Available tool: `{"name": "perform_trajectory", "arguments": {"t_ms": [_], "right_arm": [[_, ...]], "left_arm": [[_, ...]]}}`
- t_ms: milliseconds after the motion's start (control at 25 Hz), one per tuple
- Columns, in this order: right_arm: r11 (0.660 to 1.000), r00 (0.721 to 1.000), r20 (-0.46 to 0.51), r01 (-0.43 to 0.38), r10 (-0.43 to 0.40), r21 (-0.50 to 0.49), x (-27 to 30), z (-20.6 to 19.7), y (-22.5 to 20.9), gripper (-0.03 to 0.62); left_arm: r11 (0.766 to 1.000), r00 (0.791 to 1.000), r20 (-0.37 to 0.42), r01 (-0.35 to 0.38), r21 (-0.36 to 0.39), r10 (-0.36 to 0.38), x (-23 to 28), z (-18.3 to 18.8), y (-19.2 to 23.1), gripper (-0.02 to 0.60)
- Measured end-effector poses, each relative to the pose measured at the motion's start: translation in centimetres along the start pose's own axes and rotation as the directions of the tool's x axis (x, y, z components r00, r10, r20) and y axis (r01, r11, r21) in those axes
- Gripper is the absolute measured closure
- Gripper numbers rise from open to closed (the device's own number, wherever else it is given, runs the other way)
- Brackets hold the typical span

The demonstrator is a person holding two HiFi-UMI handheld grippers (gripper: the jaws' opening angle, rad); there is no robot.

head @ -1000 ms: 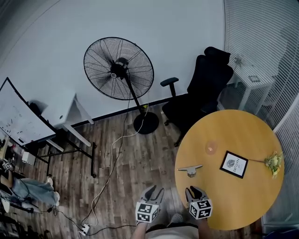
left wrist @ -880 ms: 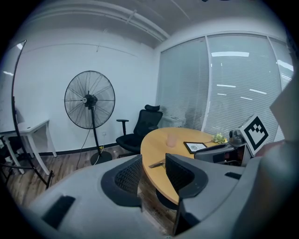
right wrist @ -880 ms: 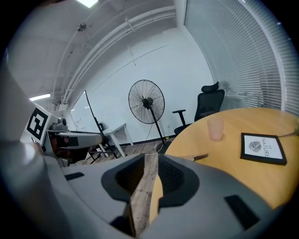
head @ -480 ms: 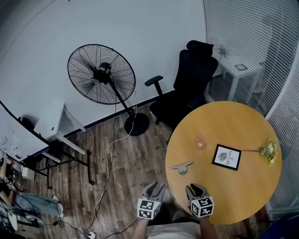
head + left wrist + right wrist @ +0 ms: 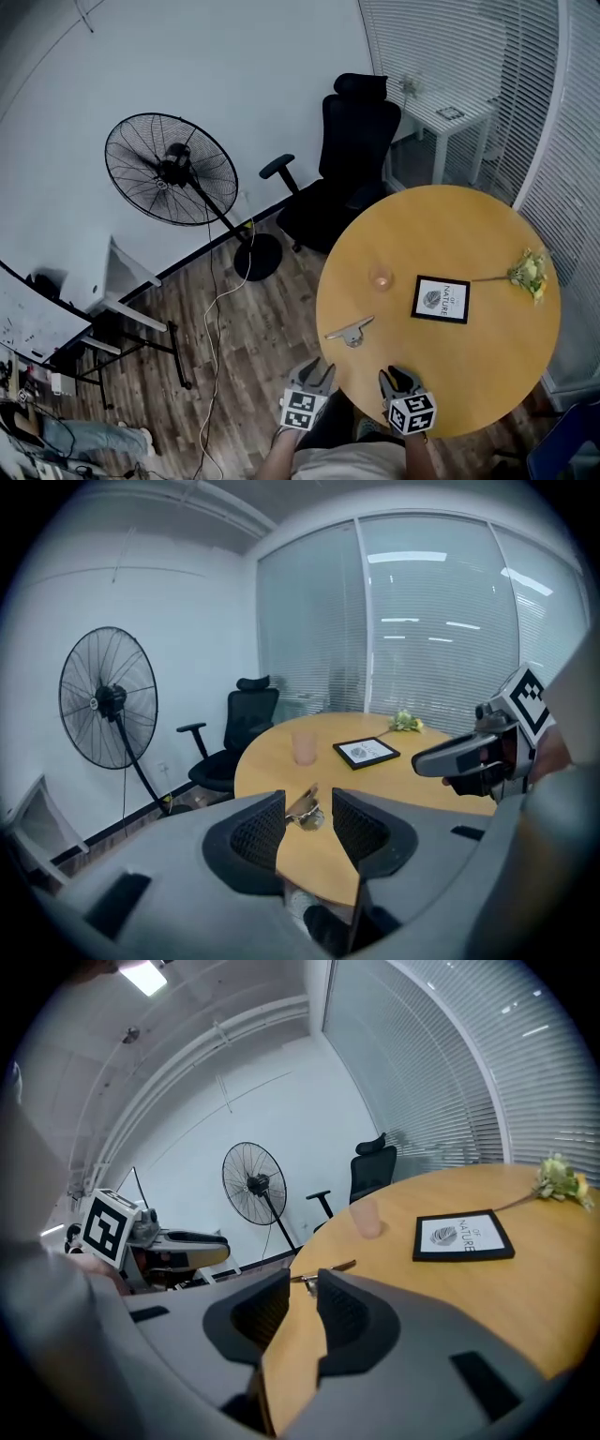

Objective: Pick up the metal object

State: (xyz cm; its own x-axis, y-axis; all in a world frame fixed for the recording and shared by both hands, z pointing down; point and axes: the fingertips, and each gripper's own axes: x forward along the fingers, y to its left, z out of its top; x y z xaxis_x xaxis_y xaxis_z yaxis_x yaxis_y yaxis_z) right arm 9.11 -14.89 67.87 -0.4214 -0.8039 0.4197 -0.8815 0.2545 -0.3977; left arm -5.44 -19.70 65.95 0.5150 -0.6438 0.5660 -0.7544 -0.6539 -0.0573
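Observation:
The metal object point(image 5: 350, 330), a small silvery piece with a flat handle, lies on the round wooden table point(image 5: 487, 375) near its left edge. My left gripper point(image 5: 313, 373) hovers open just off the table's near-left rim, with nothing between its fingers. My right gripper point(image 5: 397, 380) stands open over the near rim, also holding nothing. Both are a short way in front of the object. In the left gripper view the metal object point(image 5: 306, 811) shows through the jaw gap of the left gripper point(image 5: 308, 822). In the right gripper view the metal object point(image 5: 323, 1270) lies beyond the right gripper point(image 5: 303, 1307).
On the table stand a pale cup point(image 5: 380, 277), a black-framed card point(image 5: 442, 299) and a flower sprig point(image 5: 527, 272). A black office chair point(image 5: 342, 159) sits behind the table. A pedestal fan point(image 5: 171, 169) with its cable stands on the wood floor, and a white side table point(image 5: 441, 117) by the blinds.
The head view has swung right and down, so the table, fan and chair have slid left in the picture. Both grippers stay at the table's near rim, still open and empty.

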Motion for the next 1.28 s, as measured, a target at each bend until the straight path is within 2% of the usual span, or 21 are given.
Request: {"name": "perform_trajectory", "arguments": {"t_ms": [400, 680, 1000, 1280], "right_arm": [[0.999, 0.999, -0.041, 0.009, -0.01, -0.034, 0.1, 0.0, -0.6, 0.505], [1.0, 0.997, -0.08, 0.018, -0.019, -0.016, 1.8, -0.2, -1.4, 0.505], [1.0, 0.995, -0.099, 0.015, -0.016, -0.015, 3.9, 0.0, -2.3, 0.507], [0.999, 0.991, -0.128, 0.035, -0.036, -0.006, 4.6, -0.9, -4.2, 0.507]], "left_arm": [[0.978, 0.991, -0.087, 0.119, 0.172, -0.105, 6.4, -0.6, -0.9, 0.434], [0.952, 0.976, -0.15, 0.188, 0.243, -0.155, 10.8, -1.3, -0.8, 0.434], [0.903, 0.948, -0.257, 0.268, 0.335, -0.186, 15.2, -4.5, -1.5, 0.434], [0.857, 0.935, -0.313, 0.297, 0.421, -0.17, 17.8, -6.2, -2.4, 0.434]]}}
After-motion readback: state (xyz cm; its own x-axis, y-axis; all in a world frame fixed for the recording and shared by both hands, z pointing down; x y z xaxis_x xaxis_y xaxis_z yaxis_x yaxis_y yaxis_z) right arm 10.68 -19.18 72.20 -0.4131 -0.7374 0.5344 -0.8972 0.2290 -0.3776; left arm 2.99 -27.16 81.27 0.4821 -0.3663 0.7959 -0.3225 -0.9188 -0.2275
